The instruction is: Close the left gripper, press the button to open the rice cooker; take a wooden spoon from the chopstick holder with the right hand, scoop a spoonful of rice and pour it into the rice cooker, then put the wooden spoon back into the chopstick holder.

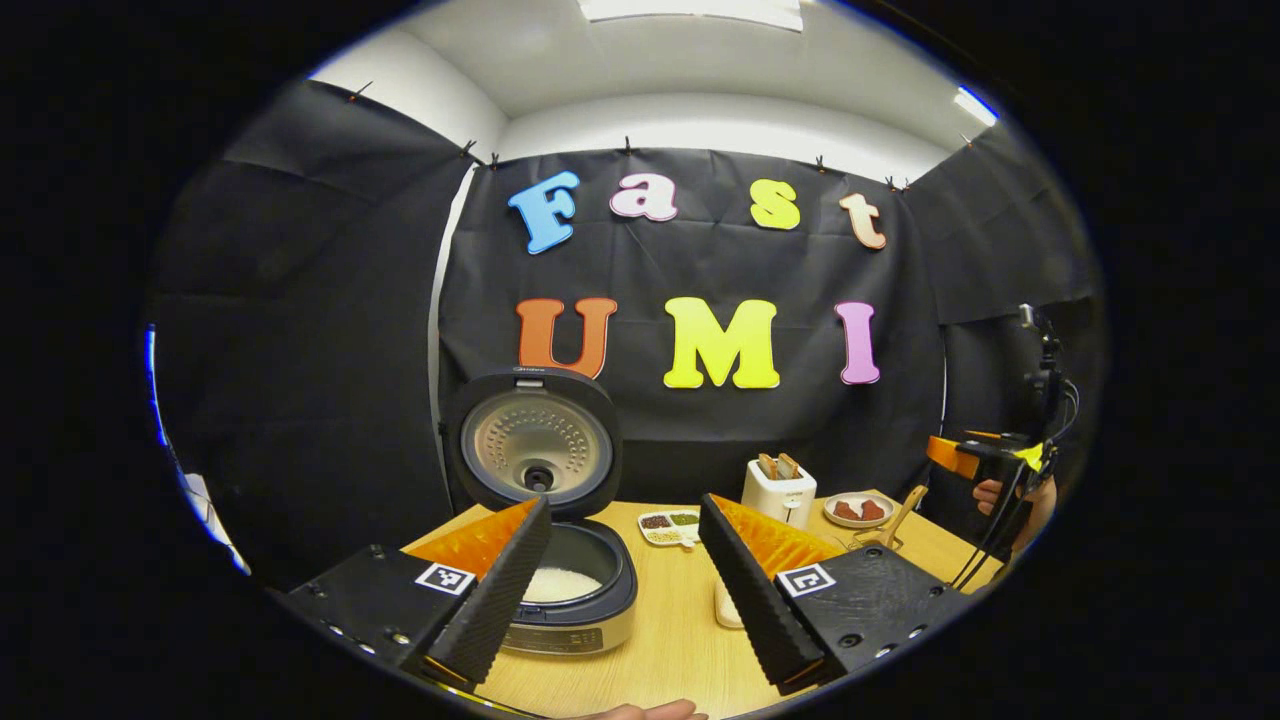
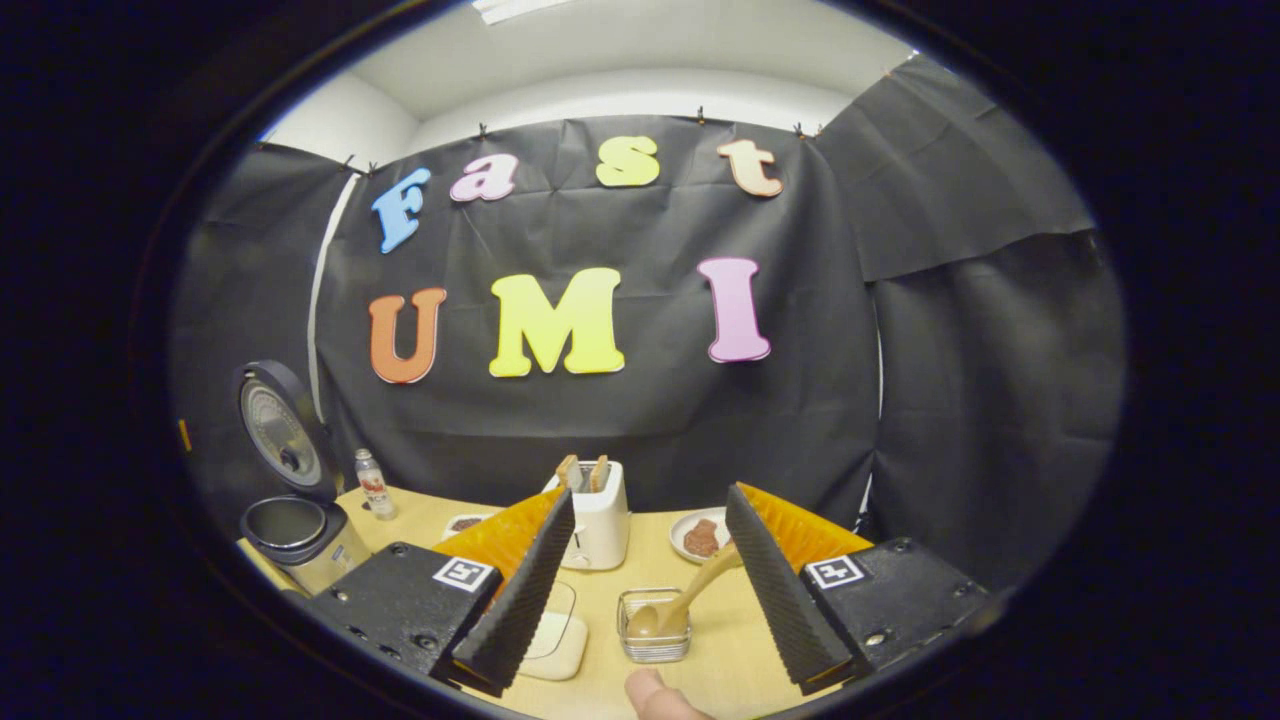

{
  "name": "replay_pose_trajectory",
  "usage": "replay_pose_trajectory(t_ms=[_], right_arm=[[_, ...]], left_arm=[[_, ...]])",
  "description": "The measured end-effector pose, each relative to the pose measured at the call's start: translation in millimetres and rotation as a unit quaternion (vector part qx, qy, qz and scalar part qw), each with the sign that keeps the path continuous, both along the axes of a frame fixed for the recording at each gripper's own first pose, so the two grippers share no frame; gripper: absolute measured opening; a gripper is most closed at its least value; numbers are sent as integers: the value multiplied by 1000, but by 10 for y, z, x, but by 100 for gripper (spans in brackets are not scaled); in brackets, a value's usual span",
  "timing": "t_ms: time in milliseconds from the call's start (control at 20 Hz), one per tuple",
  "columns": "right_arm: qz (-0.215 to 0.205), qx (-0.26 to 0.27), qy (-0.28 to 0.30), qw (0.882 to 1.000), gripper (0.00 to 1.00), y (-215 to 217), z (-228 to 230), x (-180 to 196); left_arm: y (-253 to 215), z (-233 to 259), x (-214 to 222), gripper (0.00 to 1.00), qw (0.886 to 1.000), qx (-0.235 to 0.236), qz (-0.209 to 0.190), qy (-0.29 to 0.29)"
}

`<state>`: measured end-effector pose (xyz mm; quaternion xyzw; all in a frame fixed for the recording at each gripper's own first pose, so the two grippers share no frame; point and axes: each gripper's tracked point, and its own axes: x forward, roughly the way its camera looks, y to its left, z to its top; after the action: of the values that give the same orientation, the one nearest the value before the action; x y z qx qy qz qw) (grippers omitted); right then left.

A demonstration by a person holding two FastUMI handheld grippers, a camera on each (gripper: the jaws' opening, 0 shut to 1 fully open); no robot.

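The cooker (image 1: pixel 560 590) stands open at the table's (image 1: pixel 670 640) left, lid (image 1: pixel 535 445) upright, white rice showing in its pot. The left gripper (image 1: pixel 625 585) hovers just near of it, fingers apart and empty. To the right stand a seasoning dish (image 1: pixel 670 527), a toaster (image 1: pixel 779 492) with bread and a plate (image 1: pixel 858 510) farther back. The right gripper (image 2: pixel 645 590), also spread and empty, hangs above the wire holder (image 2: pixel 654 625), where the spoon (image 2: pixel 690 600) leans bowl-down. A white dish (image 2: pixel 555 635) lies just left of the holder; a bottle (image 2: pixel 372 484) stands beside the cooker.

Rice cooker (image 1: pixel 560 580) lid up, rice inside, left tool (image 1: pixel 625 590) spread
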<state>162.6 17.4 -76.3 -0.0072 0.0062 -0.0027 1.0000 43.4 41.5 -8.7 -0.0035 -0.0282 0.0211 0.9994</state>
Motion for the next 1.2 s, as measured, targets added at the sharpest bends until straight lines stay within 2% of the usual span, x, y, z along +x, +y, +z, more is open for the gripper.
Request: replay_pose_trajectory(t_ms=[300, 600, 700, 950, 1100, 1200], right_arm=[[11, 8, -15, 1000, 98, 102, 90, -565], [29, 9, -18, 999, 98, 203, 22, -806], [36, 10, -12, 999, 98, 242, -27, -841], [54, 12, -5, 998, 98, 317, -84, -895], [66, 12, -7, 998, 98, 367, -62, -883], [71, 12, -8, 997, 98, 401, -71, -878]], left_arm=[[259, 601, 78, 94, 998, 46, 23, -21], [554, 1075, 408, 94, 999, 19, 39, -26], [687, 1205, 588, 94, 998, 14, 52, -32], [841, 1448, 1227, 94, 998, -13, 40, -55], [907, 1369, 1657, 94, 998, -12, 45, -32], [829, 1317, 1893, 94, 999, -21, 33, -17]])
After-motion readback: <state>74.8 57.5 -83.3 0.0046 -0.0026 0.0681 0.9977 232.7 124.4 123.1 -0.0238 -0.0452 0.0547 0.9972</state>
